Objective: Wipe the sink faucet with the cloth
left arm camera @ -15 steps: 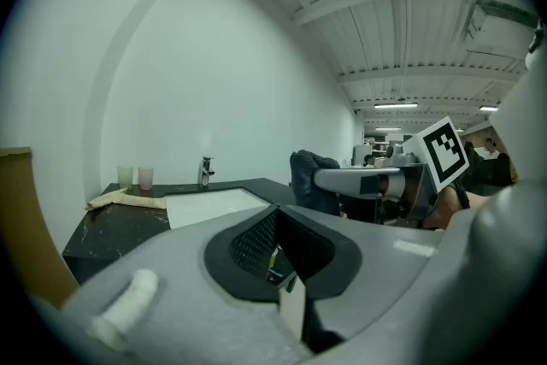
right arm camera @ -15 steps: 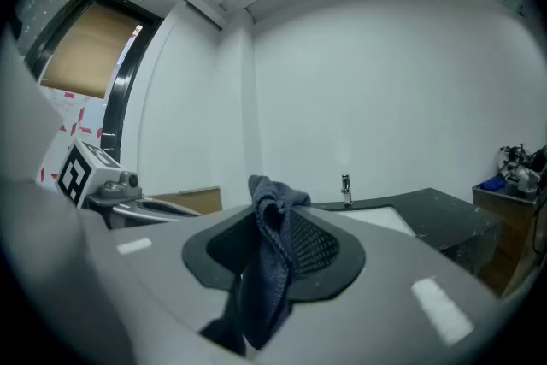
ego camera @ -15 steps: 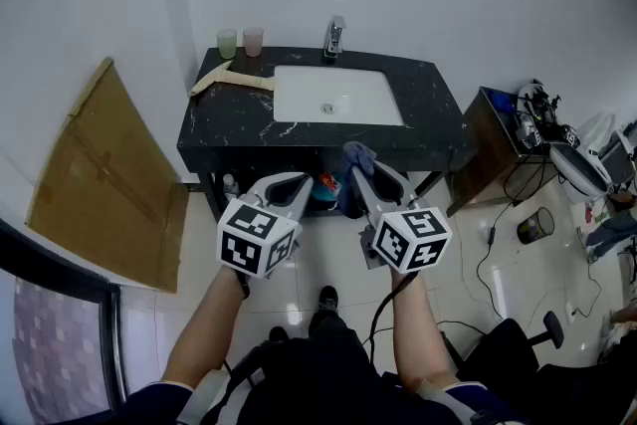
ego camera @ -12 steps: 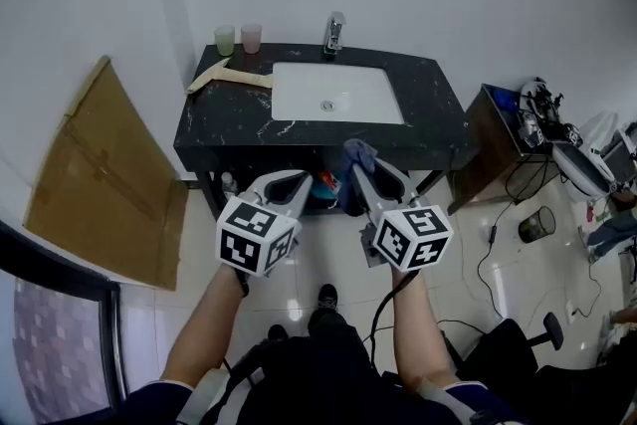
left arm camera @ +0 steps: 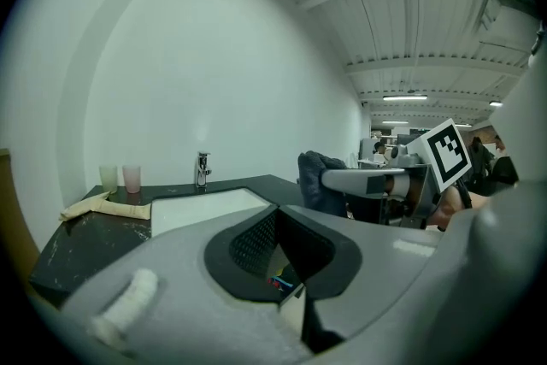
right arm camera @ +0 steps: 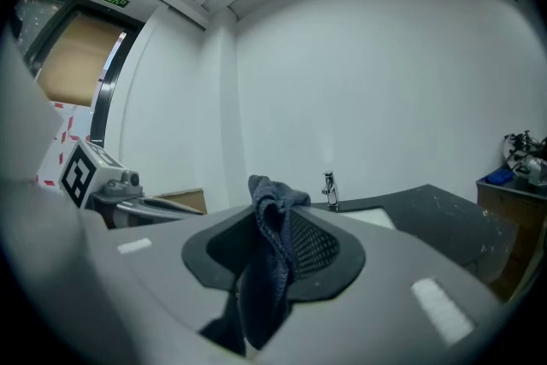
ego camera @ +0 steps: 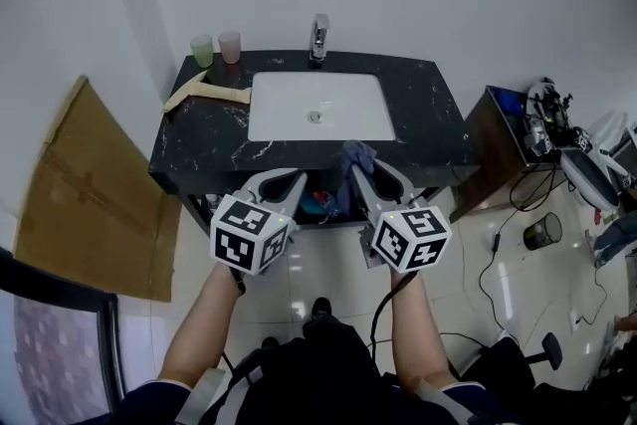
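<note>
Faucet [ego camera: 318,37] is seen at upper centre of the head view, well apart from the cloth [ego camera: 358,154] held at lower centre by the right gripper [ego camera: 364,170]; the counter [ego camera: 199,144] has been brought nearer than before. In the left gripper view, the left gripper [left arm camera: 275,222] is seen closed and empty. In the right gripper view the cloth is seen pinched between the jaws; no wiping contact is shown.

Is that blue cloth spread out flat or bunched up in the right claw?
Bunched up: the cloth hangs crumpled between the right gripper's jaws, a tuft poking above them.
</note>
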`<action>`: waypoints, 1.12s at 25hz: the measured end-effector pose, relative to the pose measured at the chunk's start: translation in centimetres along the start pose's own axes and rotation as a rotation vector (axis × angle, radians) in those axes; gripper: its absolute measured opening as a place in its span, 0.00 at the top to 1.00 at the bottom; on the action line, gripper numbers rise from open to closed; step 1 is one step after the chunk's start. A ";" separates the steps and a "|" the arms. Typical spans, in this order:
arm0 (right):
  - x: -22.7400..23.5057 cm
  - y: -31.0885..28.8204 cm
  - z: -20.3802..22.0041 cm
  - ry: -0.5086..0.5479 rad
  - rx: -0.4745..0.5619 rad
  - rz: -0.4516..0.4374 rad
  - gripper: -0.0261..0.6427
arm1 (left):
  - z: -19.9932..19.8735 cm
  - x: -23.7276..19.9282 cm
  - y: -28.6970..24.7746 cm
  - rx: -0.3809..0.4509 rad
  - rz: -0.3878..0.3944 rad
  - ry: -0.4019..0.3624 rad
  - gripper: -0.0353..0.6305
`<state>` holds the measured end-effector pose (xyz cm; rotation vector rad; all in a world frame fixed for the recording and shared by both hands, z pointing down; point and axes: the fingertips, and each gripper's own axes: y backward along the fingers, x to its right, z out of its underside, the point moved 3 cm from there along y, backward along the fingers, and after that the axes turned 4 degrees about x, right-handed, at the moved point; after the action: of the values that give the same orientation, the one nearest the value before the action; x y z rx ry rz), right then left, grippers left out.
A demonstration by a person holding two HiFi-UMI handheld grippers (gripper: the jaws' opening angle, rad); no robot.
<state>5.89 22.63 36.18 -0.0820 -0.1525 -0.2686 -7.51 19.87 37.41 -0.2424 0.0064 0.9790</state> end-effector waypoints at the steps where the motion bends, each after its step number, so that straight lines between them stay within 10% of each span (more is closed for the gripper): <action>1: 1.0 -0.5 0.0 -0.003 -0.002 -0.003 0.80 | -0.2 -0.2 -1.0 -0.003 -0.006 -0.002 0.94; 14: 10.2 -6.8 -2.0 -0.040 0.000 -0.076 0.80 | -3.7 -3.0 -10.3 -0.012 -0.120 -0.023 0.94; 28: 14.6 -15.3 -1.5 0.002 -0.049 -0.001 0.80 | -3.1 -11.2 -19.1 -0.005 -0.070 -0.003 0.94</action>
<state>15.93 4.03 37.95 -0.1303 -0.1445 -0.2736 2.24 -0.19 39.51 -0.2441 -0.0068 0.9098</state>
